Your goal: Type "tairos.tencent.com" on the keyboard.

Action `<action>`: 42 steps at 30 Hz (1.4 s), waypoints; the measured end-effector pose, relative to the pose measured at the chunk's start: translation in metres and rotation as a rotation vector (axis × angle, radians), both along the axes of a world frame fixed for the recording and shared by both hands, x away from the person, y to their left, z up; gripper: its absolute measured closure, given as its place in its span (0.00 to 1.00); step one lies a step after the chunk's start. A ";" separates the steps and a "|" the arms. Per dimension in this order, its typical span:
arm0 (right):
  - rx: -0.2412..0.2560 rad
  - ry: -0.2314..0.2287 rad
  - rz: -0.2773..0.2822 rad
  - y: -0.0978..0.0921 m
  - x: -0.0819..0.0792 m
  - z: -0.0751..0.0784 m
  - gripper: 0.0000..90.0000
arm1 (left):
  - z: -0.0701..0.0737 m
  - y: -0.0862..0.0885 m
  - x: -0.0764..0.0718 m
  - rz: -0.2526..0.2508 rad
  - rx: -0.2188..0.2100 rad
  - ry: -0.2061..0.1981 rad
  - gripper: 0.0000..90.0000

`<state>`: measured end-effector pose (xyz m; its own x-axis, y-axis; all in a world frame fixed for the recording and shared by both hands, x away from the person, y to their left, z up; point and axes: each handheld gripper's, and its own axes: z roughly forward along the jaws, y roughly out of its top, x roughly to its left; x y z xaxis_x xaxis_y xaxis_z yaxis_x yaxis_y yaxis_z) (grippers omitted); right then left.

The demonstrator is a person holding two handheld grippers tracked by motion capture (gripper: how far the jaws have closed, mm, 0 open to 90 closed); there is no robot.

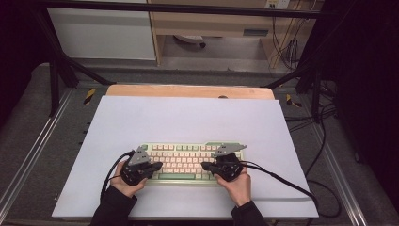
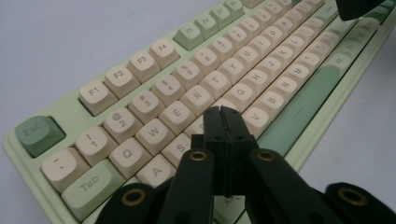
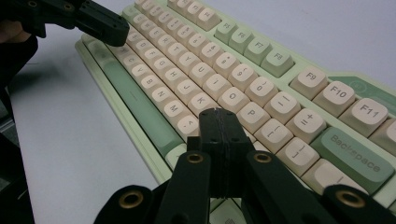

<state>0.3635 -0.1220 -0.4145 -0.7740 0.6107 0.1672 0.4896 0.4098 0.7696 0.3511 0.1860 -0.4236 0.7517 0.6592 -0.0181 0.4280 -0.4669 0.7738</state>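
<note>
Keyboard lying near the front edge of a white mat, a gripper over each end.

The left gripper, jaws pressed together, tips over the D–F keys, apparently touching; the right gripper, likewise closed and empty, sits over the keys near L.

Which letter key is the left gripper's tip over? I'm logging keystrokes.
Most likely the D key, hidden beneath the shut jaws of the left gripper: the tip sits on the keyboard between S and the key left of G.
</note>
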 end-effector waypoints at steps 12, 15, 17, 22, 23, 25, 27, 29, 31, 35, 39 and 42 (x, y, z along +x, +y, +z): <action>-0.002 0.000 0.003 0.000 0.000 0.000 1.00 | -0.005 -0.010 0.000 -0.024 0.016 0.010 1.00; -0.003 -0.001 0.002 0.000 0.000 -0.001 1.00 | -0.006 -0.010 0.000 -0.027 0.016 0.008 1.00; -0.004 0.000 0.002 0.000 0.000 -0.001 1.00 | -0.006 -0.011 0.000 -0.026 0.016 0.007 1.00; -0.003 0.002 0.003 0.001 0.000 -0.001 1.00 | -0.009 -0.012 -0.001 -0.031 0.020 0.010 1.00; -0.005 0.002 0.005 0.001 0.000 -0.001 1.00 | -0.009 -0.012 -0.001 -0.032 0.022 0.010 1.00; -0.004 0.002 0.005 0.001 0.000 -0.001 1.00 | -0.007 -0.011 -0.001 -0.030 0.020 0.010 1.00; -0.002 0.002 0.006 0.001 0.000 -0.001 1.00 | -0.007 -0.011 -0.002 -0.032 0.018 0.008 1.00; -0.002 0.003 0.007 0.001 0.000 -0.001 1.00 | -0.004 -0.009 -0.002 -0.030 0.015 0.002 1.00; 0.000 0.003 0.008 0.001 0.000 -0.001 1.00 | -0.002 -0.007 -0.003 -0.026 0.006 -0.001 1.00; 0.003 0.004 0.006 0.001 0.000 -0.001 1.00 | 0.000 -0.001 -0.002 -0.015 -0.001 -0.004 1.00; 0.012 0.005 0.007 0.001 0.000 0.000 1.00 | 0.001 0.003 -0.002 -0.005 -0.006 -0.007 1.00; 0.014 0.005 0.009 0.001 0.000 0.000 1.00 | 0.002 0.006 -0.001 0.001 -0.010 -0.007 1.00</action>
